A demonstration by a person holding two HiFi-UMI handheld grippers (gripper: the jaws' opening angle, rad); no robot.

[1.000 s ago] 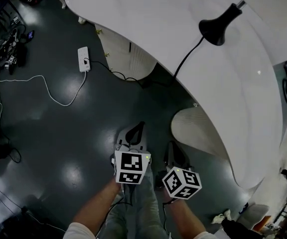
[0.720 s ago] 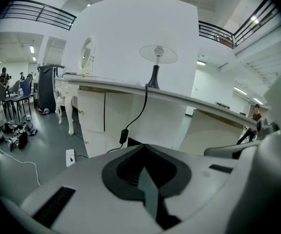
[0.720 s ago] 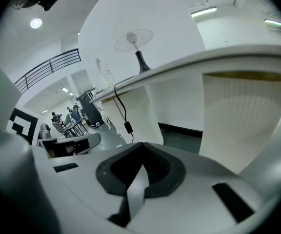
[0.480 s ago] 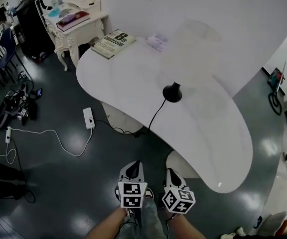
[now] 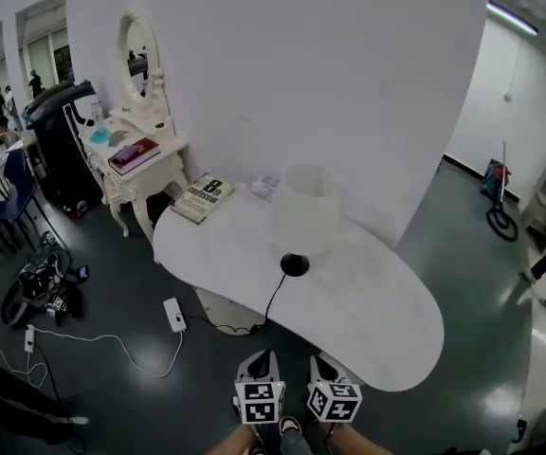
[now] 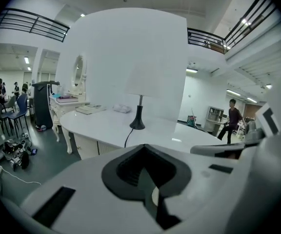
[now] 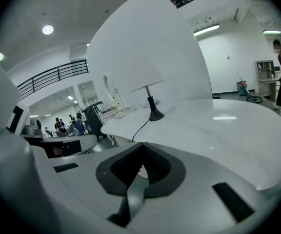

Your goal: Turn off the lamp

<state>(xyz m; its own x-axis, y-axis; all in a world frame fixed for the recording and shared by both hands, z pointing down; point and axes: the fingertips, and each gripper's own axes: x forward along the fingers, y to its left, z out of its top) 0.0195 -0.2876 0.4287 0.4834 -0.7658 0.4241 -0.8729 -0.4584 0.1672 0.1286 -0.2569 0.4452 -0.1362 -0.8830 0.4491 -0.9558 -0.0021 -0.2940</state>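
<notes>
Here our left gripper (image 5: 261, 358) and right gripper (image 5: 323, 361) are both clenched on nothing, well short of the tabletop (image 5: 387, 301). The table lamp (image 5: 301, 221) stands mid-tabletop, its cord (image 5: 275, 297) dropping over the near edge. It looks light and tippy, with a flimsy shade. We'd touch only its switch, which we cannot spot.

The lamp (image 5: 303, 214), a white shade over a black base, stands on the curved white table (image 5: 387, 325). Its cord (image 5: 272, 301) drops over the near edge. A book (image 5: 203, 198) lies at the far left end. The left gripper (image 5: 261, 358) and right gripper (image 5: 321, 361) hover side by side before the table.
</notes>
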